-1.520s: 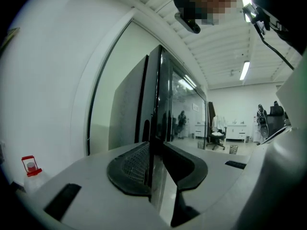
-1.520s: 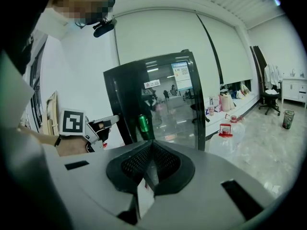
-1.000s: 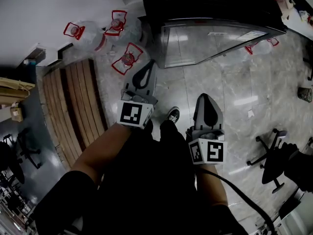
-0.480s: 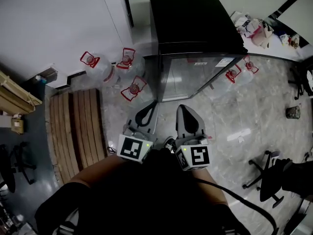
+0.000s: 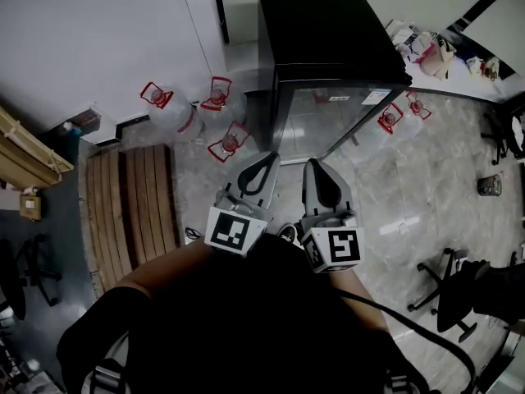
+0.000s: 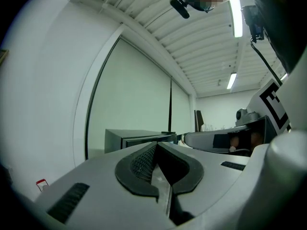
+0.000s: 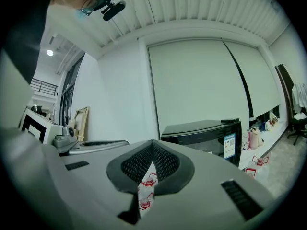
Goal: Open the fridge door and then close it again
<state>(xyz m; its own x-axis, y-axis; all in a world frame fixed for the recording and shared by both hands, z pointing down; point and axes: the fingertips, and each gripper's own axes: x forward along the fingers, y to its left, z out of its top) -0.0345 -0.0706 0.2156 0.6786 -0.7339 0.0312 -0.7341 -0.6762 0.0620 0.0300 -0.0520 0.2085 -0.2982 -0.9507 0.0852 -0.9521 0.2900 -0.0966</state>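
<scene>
A low black fridge [image 5: 328, 31] stands against the back wall, and its glossy front door [image 5: 328, 117] lies flush with the body. My left gripper [image 5: 267, 156] and right gripper [image 5: 314, 164] are side by side just short of that door, both pointing level at it. Both are shut with nothing between their jaws. In the left gripper view the shut left gripper [image 6: 156, 145] has the fridge [image 6: 134, 139] beyond it. In the right gripper view the right gripper [image 7: 152, 143] has the fridge [image 7: 206, 133] to its right.
Several water jugs with red handles [image 5: 197, 109] stand left of the fridge, and others [image 5: 394, 117] at its right. A slatted wooden pallet [image 5: 135, 203] lies on the floor at left. An office chair [image 5: 459, 286] is at right, with clutter [image 5: 426, 52] along the back wall.
Both grippers have risen and drawn closer together, ending nearer the fridge front. The head view now takes in the whole fridge top. Both stay shut.
</scene>
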